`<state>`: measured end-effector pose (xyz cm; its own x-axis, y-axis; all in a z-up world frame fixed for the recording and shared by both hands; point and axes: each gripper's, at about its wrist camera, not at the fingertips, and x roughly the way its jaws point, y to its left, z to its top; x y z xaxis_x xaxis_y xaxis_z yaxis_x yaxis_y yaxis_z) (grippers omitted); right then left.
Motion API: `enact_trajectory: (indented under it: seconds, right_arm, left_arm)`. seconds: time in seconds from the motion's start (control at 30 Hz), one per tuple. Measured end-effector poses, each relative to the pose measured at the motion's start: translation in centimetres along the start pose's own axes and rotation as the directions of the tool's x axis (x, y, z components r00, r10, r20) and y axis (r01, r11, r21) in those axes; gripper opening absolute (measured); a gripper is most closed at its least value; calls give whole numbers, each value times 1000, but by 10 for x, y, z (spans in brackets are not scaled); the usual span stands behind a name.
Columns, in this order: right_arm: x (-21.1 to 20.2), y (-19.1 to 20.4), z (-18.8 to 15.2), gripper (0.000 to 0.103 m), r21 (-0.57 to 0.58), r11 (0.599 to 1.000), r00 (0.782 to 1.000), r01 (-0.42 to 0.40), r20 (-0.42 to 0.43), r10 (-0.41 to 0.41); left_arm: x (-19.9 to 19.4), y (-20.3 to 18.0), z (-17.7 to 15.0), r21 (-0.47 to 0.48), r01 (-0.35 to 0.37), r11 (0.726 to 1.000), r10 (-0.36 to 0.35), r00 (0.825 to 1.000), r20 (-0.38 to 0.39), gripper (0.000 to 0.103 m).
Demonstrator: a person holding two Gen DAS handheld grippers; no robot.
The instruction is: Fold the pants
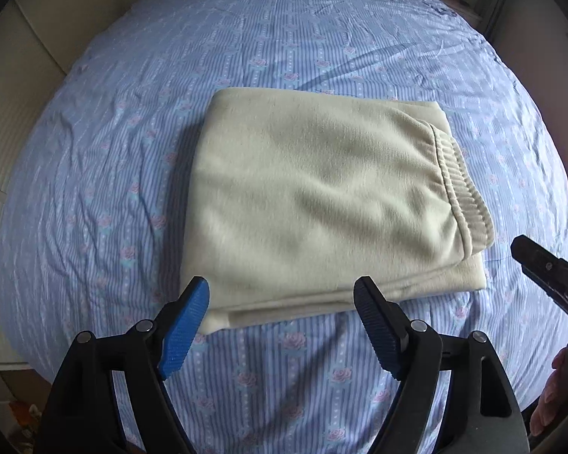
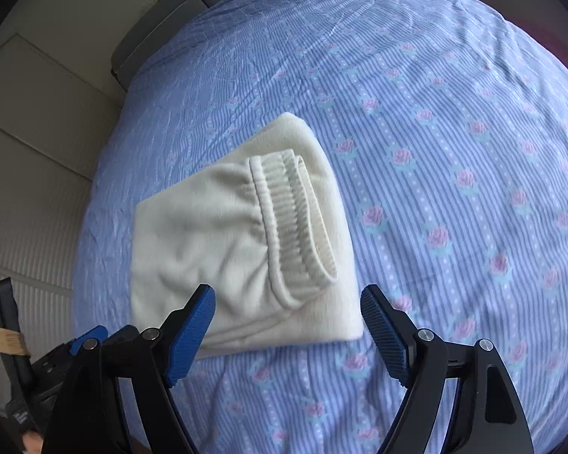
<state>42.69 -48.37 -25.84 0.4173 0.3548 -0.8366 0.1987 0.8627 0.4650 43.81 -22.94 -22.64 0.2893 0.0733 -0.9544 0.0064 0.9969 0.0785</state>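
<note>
On a blue floral-striped bed [image 1: 94,189], cream pants [image 1: 322,196] lie folded at centre frame, waistband [image 2: 295,223] rightward, just above both wide-open, empty tools, left tool [image 1: 282,325] and right tool [image 2: 287,331].

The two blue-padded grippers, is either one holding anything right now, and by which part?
Nothing is held. The left gripper and right gripper both stand open above the bed, clear of the folded cream fleece pants lying on the blue striped floral bedsheet.

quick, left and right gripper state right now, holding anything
Left gripper: open, holding nothing; folded cream pants lie free on the bed.
Right gripper: open, holding nothing.
</note>
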Motion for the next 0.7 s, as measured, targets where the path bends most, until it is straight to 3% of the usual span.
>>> enact_trajectory:
  seconds: [0.17, 0.37, 0.57, 0.7]
  right_arm:
    - [-9, 0, -38, 93, 19, 999, 1000, -28, 14, 28]
    - [-8, -11, -70, 95, 180, 980, 995, -87, 63, 77]
    - [8, -33, -91, 95, 410, 896, 978, -170, 180, 103]
    - [29, -44, -91, 95, 486, 849, 968, -207, 225, 108]
  left_arm:
    - [-22, 13, -28, -15, -48, 999, 49, 996, 77, 91]
    - [-19, 24, -40, 28, -61, 998, 59, 995, 77, 92]
    - [-15, 19, -35, 158, -65, 985, 48, 993, 112, 92]
    - [-4, 11, -27, 191, -64, 979, 41, 992, 117, 92]
